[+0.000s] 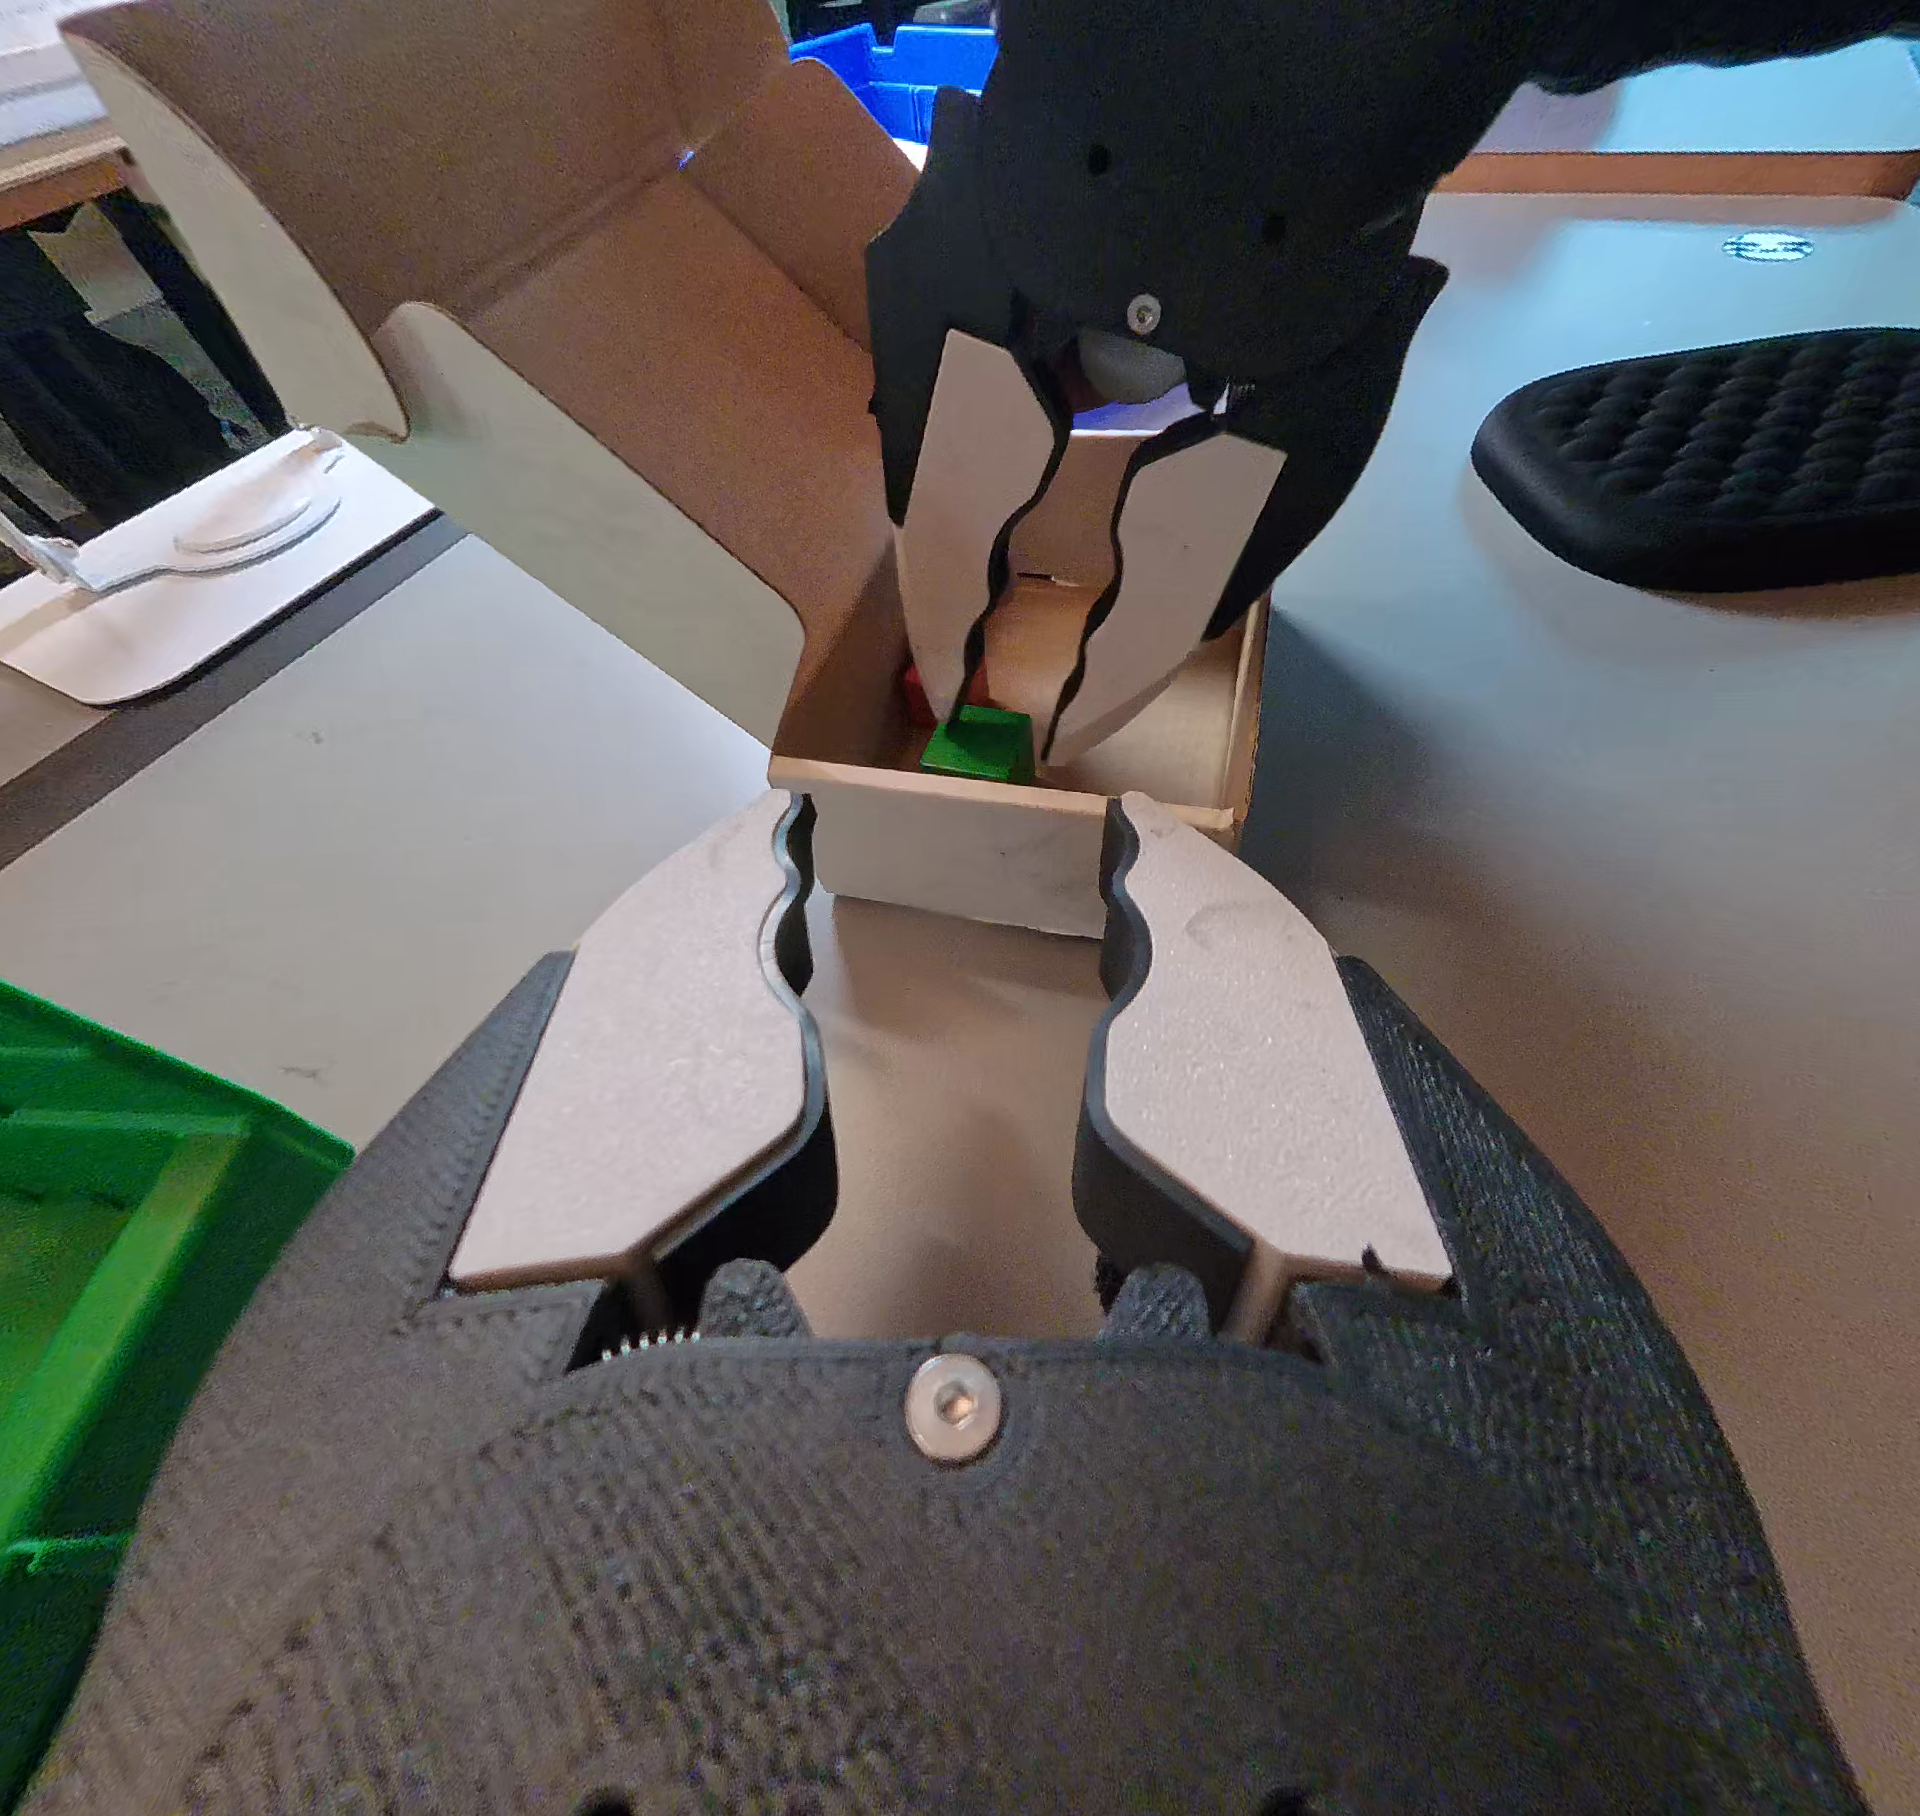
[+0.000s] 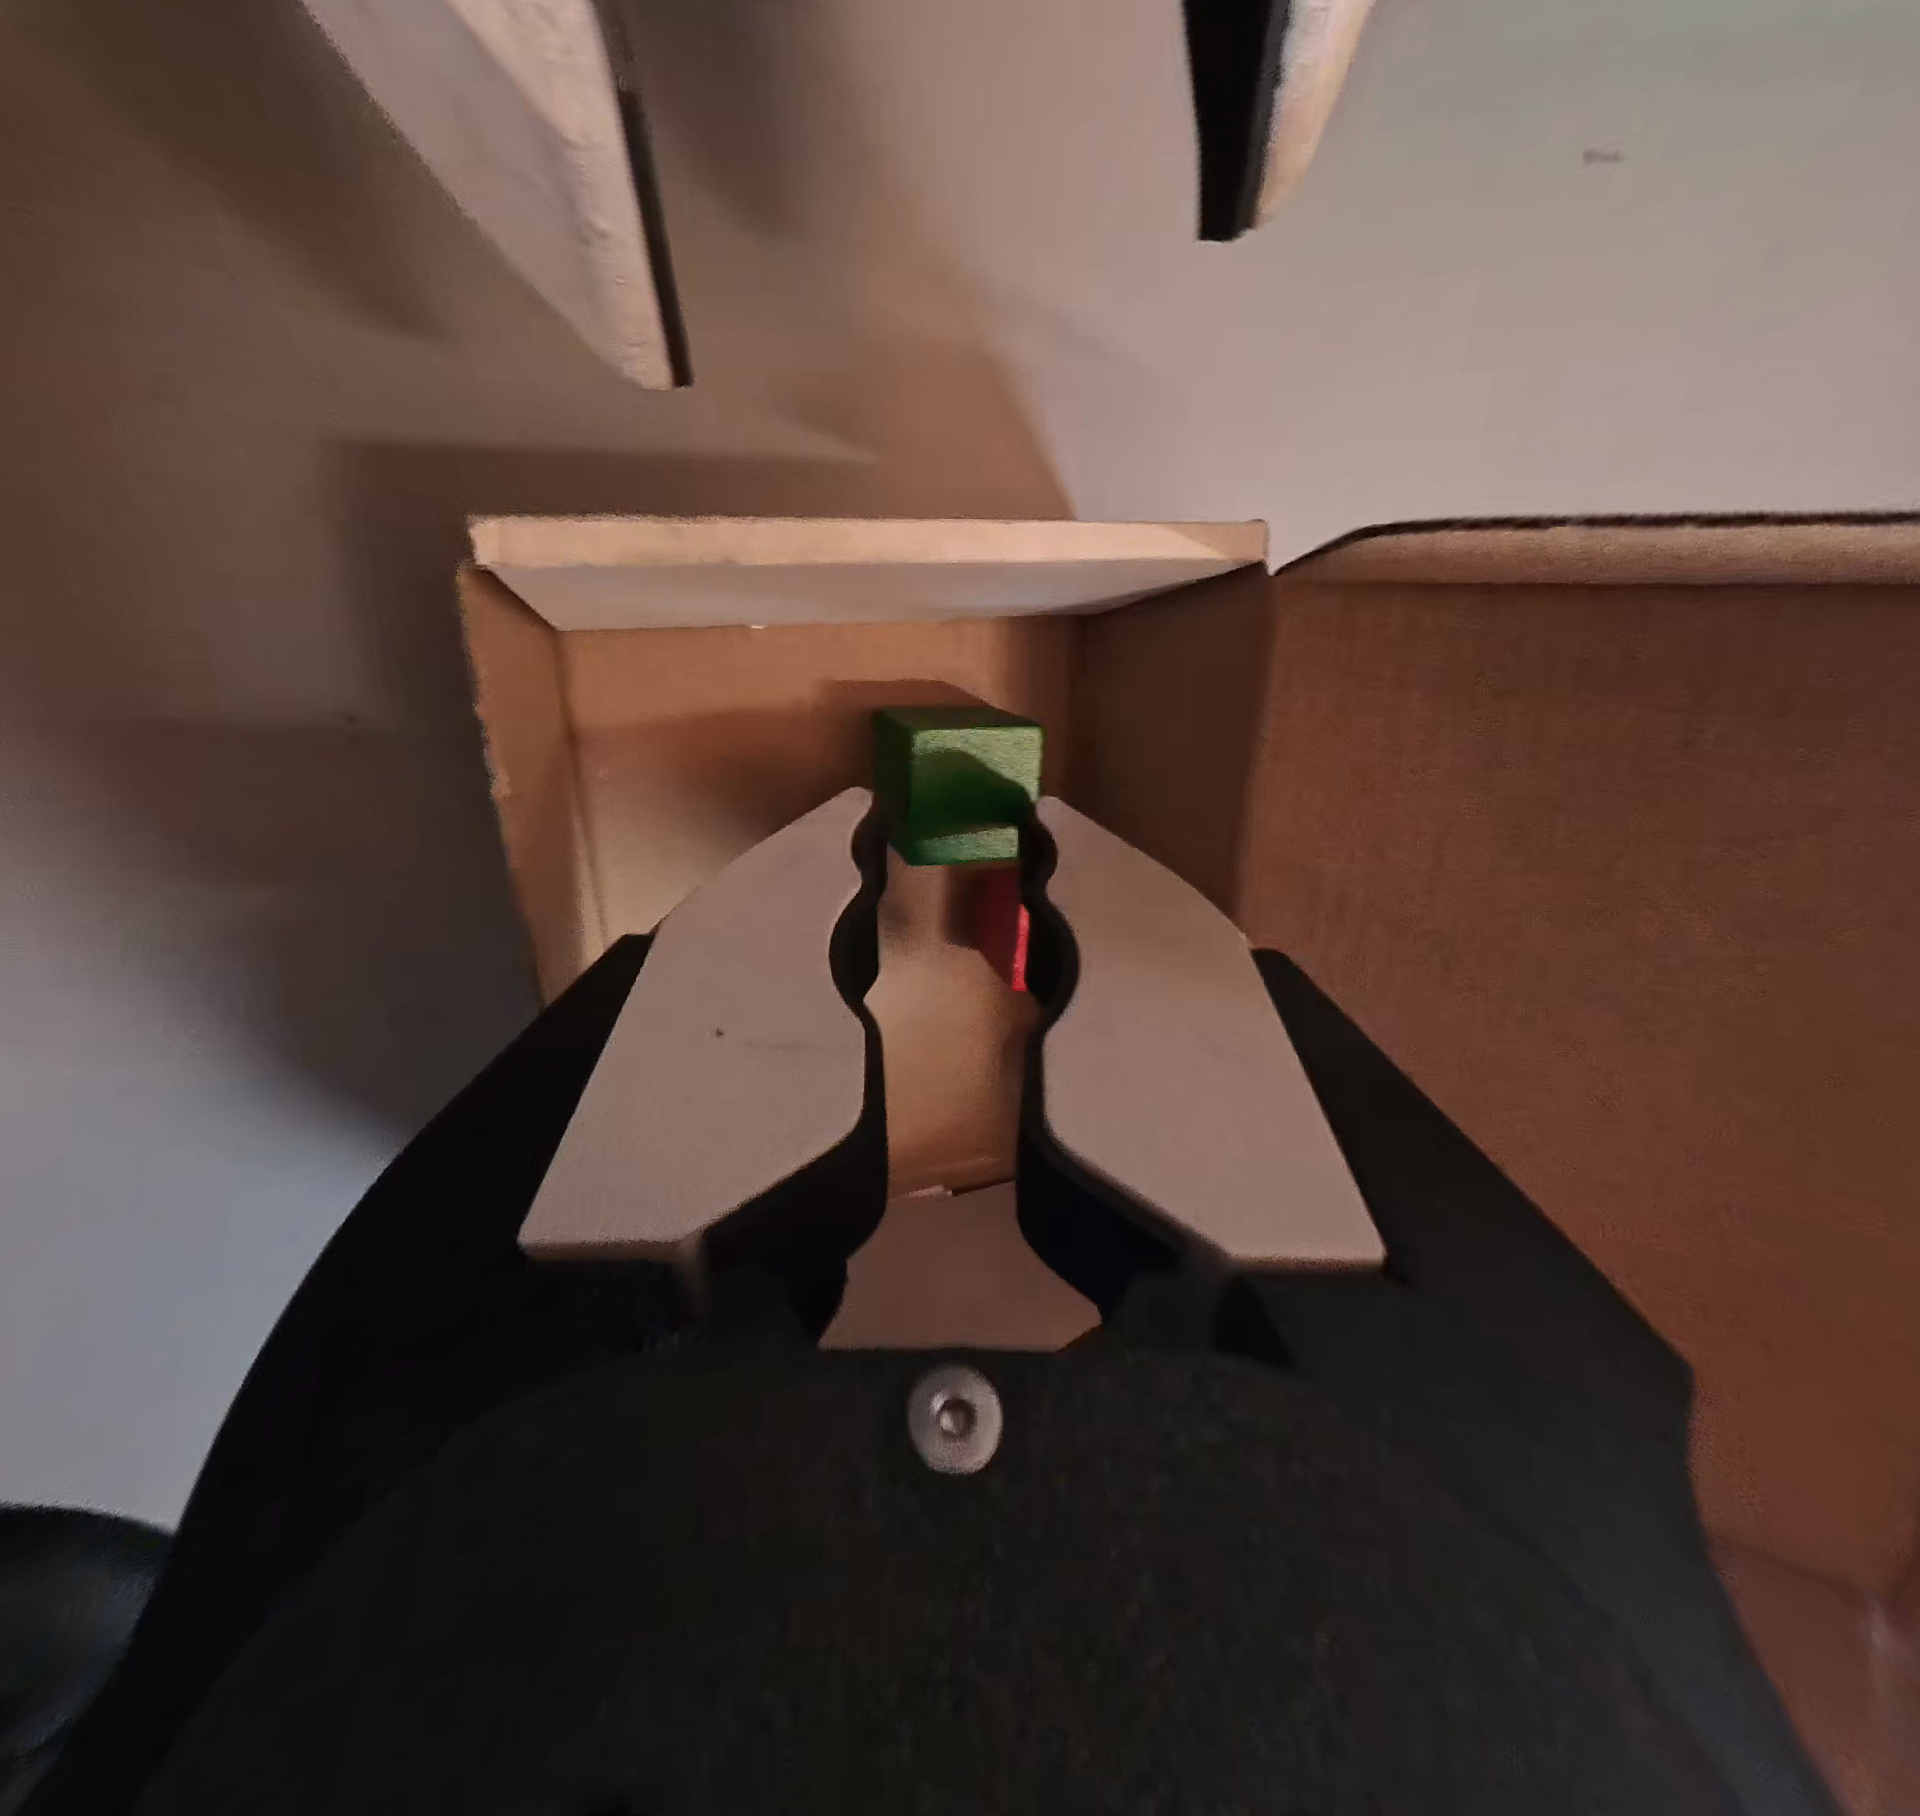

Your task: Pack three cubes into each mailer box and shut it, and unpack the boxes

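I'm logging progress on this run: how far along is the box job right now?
Done: the mailer box stands open, lid up, with a green cube and a red cube inside. In hand: the right tongs reach into the box, open around the green cube, not clamped. The left tongs wait open at the box's front wall. Left: whether packing or unpacking, the pictures don't tell; no third cube shows.

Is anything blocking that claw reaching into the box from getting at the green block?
Nothing visible does. The mailer box has its lid up, and the right gripper is already inside with open fingertips either side of the green cube. A red cube sits beside it, not between.
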Action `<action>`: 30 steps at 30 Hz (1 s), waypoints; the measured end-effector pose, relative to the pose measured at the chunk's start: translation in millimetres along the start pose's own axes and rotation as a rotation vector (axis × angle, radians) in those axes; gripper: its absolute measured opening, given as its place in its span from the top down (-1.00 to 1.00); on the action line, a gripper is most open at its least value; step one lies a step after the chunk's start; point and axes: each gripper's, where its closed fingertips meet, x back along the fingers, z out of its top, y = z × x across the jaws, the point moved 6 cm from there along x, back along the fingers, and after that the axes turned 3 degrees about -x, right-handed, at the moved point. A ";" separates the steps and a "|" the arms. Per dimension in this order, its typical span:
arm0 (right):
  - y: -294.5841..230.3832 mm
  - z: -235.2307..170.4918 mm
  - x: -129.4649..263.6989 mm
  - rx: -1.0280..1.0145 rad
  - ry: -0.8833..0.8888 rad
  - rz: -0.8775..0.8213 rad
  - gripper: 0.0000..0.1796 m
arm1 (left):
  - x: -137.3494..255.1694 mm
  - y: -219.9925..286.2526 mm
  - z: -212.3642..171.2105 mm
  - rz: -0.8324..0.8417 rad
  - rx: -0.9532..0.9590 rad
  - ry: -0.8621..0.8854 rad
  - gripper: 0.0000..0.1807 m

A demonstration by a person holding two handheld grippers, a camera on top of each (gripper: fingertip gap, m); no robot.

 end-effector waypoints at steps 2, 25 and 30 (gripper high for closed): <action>-1.5 0.6 2.3 0.001 -0.002 0.023 0.68 | 0.3 -0.2 0.3 0.002 0.000 0.002 0.42; 54.6 -52.0 153.2 -0.230 0.195 -0.041 0.70 | -2.7 1.3 -4.4 -0.012 0.017 -0.015 0.43; 86.5 -125.8 181.0 -0.391 0.087 -0.177 0.70 | -2.0 0.2 -4.0 -0.011 0.027 -0.009 0.43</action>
